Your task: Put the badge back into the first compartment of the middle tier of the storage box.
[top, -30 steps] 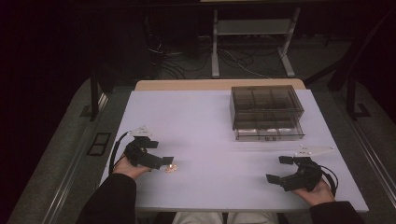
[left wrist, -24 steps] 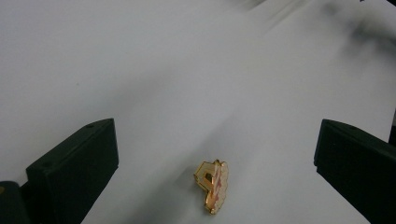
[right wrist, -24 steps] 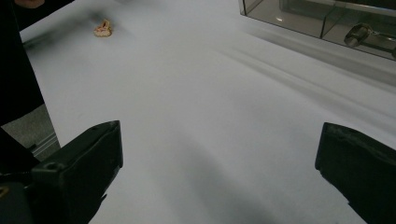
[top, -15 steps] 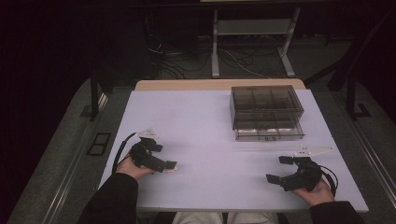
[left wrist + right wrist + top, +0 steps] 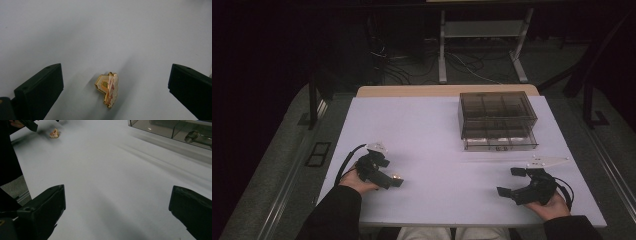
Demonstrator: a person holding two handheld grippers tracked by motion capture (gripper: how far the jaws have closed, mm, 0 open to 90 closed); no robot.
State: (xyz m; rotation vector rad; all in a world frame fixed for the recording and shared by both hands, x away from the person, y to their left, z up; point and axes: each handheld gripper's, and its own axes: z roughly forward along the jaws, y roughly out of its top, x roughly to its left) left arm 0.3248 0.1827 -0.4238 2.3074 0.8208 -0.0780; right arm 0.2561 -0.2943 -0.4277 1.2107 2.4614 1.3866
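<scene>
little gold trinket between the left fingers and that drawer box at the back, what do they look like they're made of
The trinket looks like gold-toned metal with glossy pink and cream enamel or resin: its edges are bright gold and its face shines. Its exact material is open. The drawer box looks like smoky, see-through hard plastic: dividers and contents show through its glossy walls.

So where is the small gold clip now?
The gold clip lies on the white table, front left, between the left hand-held gripper's open jaws.

A lab — floor cables (image 5: 412,65), metal stand (image 5: 482,35), dark surrounds.
</scene>
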